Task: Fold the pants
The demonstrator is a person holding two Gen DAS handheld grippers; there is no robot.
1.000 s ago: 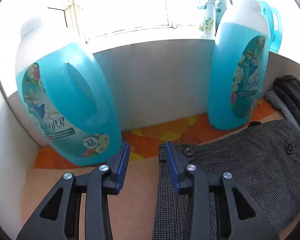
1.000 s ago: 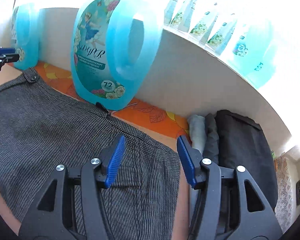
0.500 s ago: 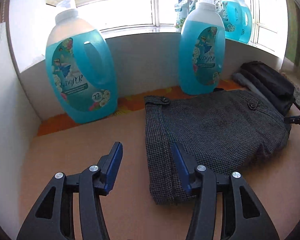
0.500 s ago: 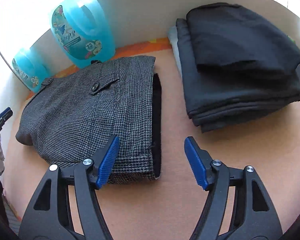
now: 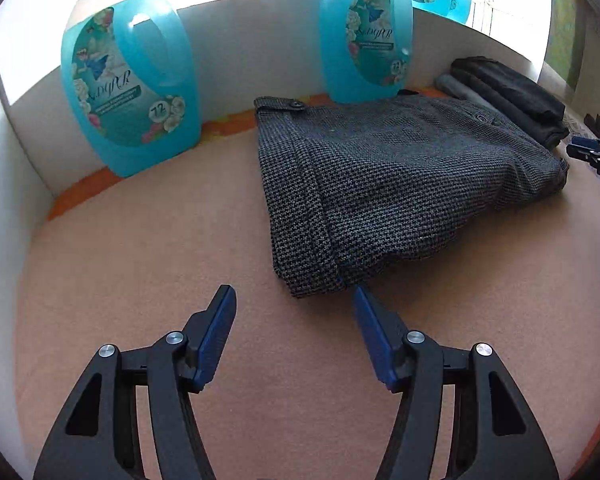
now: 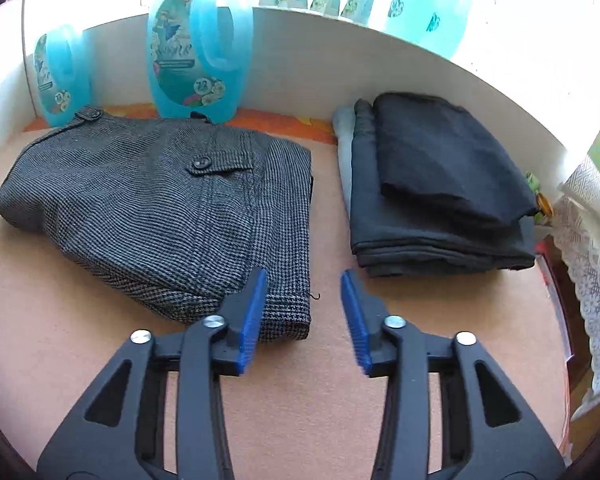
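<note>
Tan felt tabletop (image 5: 140,264) with a white back wall and a bright window behind. Houndstooth pants (image 5: 383,188) lie folded into a thick bundle near the middle of the tabletop, waistband with a button toward the wall, a buttoned pocket flap (image 6: 220,164) on top in the right wrist view. Nothing grips them.

Left gripper (image 5: 294,300) hovers over bare felt just in front of the bundle's near left corner, jaws spread wide, empty; its right finger tip sits close by the corner, contact unclear. Right gripper (image 6: 303,284) hangs at the bundle's near right corner, jaws parted and empty; its left finger overlaps the fabric edge in view, touching or not can't be told. The right gripper's tip also shows at the right edge of the left wrist view, beside the pants' far end.

Stack of folded dark garments (image 6: 431,200) lies just right of the pants, apart from them, a grey piece at its left side. Two blue detergent jugs (image 5: 132,88) (image 5: 365,32) stand against the wall behind the pants; the right jug is just behind the waistband. More blue bottles (image 6: 423,4) line the windowsill. Orange patterned strip (image 6: 276,122) runs along the wall base. Lace cloth (image 6: 591,256) hangs at far right.
</note>
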